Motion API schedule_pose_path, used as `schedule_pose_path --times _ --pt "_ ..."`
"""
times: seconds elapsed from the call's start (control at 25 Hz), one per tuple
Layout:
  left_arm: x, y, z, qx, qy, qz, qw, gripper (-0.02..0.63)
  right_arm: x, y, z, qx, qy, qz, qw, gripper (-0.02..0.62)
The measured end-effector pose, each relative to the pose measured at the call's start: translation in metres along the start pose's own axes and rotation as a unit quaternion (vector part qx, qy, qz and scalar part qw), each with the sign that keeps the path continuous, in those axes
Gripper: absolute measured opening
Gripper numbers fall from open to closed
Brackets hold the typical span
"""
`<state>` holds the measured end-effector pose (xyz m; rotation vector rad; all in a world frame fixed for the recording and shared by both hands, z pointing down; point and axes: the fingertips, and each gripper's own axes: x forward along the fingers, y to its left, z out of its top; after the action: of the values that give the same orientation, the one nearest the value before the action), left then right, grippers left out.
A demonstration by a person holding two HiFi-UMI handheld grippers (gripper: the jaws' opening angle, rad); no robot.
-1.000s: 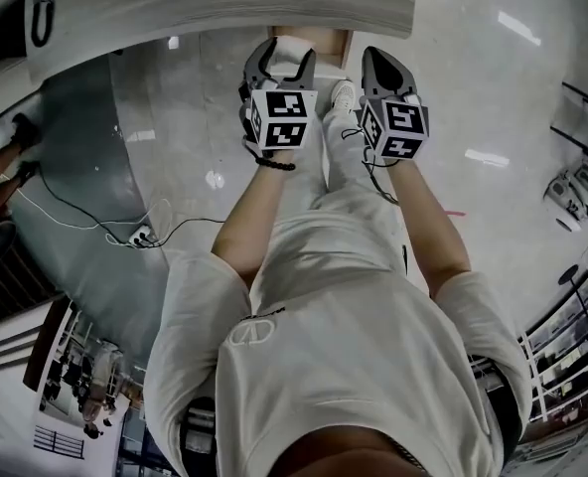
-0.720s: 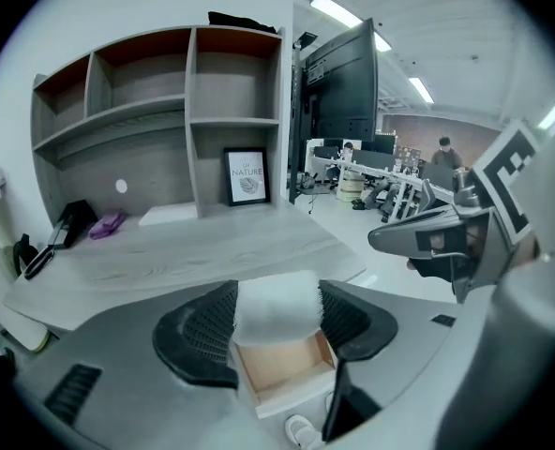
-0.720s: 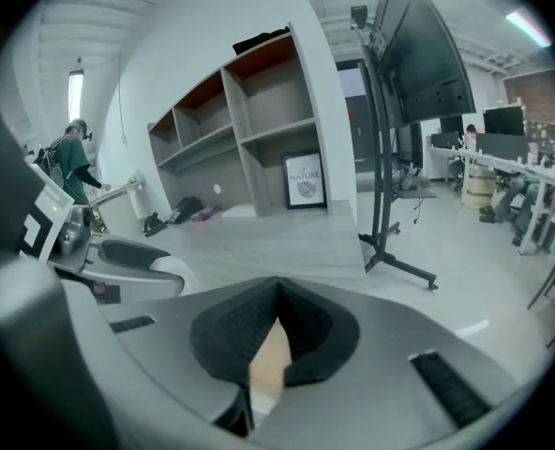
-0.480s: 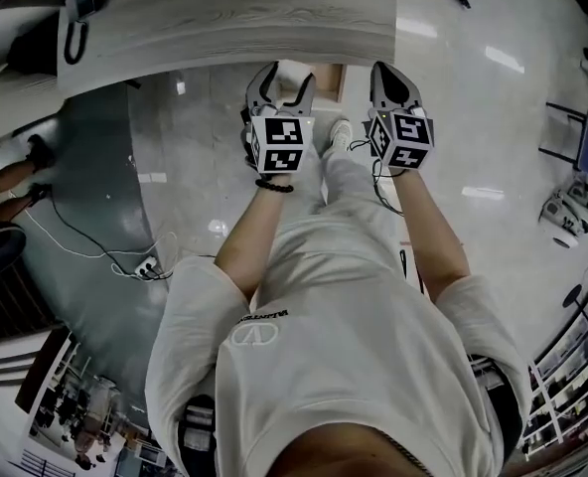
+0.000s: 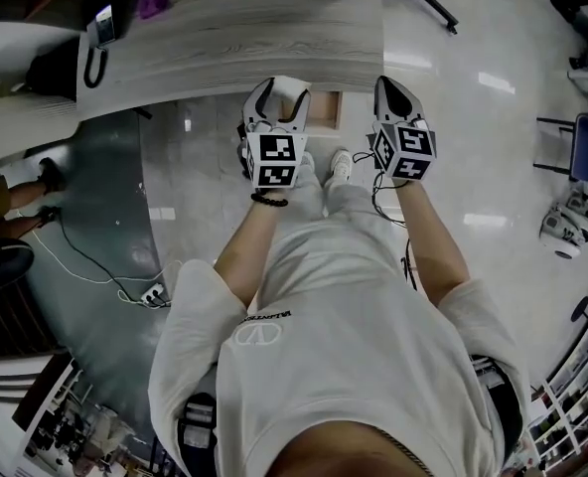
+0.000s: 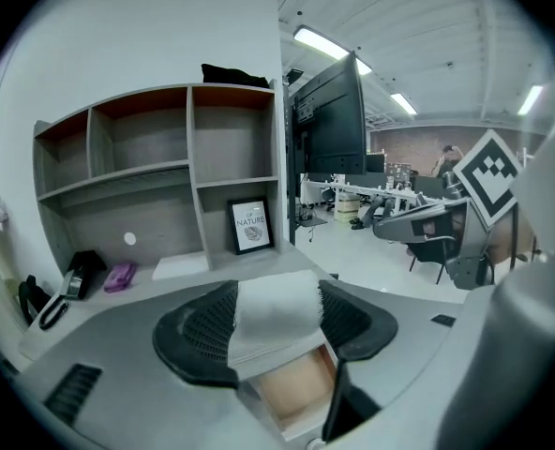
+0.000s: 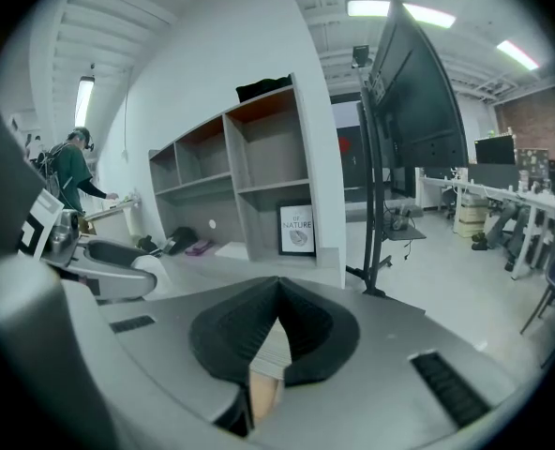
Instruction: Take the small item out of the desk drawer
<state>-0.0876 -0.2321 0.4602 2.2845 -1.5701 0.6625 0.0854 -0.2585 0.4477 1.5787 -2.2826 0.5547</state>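
Jaws of left tool (image 6: 277, 298) grip white item (image 6: 274, 326), perhaps cloth; right tool (image 7: 277, 287) closed.

Place: an open-plan office, from what I can see on my feeds.
Furniture: I see a wood-grain desk (image 5: 274, 38) backed by a cubby shelf unit (image 6: 165, 167) holding a framed print (image 6: 251, 226).
Equipment: a large screen on a stand (image 7: 413, 111), with more work desks (image 7: 488, 200) at right and a blue chair (image 5: 584, 152).
Room: polished pale floor (image 5: 493, 117), ceiling strip lights (image 7: 399, 9), a power strip (image 5: 155, 293) lower left.
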Motion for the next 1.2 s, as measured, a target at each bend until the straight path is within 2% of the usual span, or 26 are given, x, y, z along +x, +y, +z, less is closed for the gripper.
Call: schedule_pose_path --times 0.72,1.2 --pt "-0.051 0.014 0.097 0.029 -0.086 0.014 0.9958 0.264 -0.068 -0.015 0.091 -0.029 -0.087 -0.007 0.996 0.000" --pt "-0.104 0.039 0.149 0.030 -0.152 0.056 0.9864 0.264 -0.128 -0.033 0.142 -0.023 -0.147 -0.016 0.989 -0.002"
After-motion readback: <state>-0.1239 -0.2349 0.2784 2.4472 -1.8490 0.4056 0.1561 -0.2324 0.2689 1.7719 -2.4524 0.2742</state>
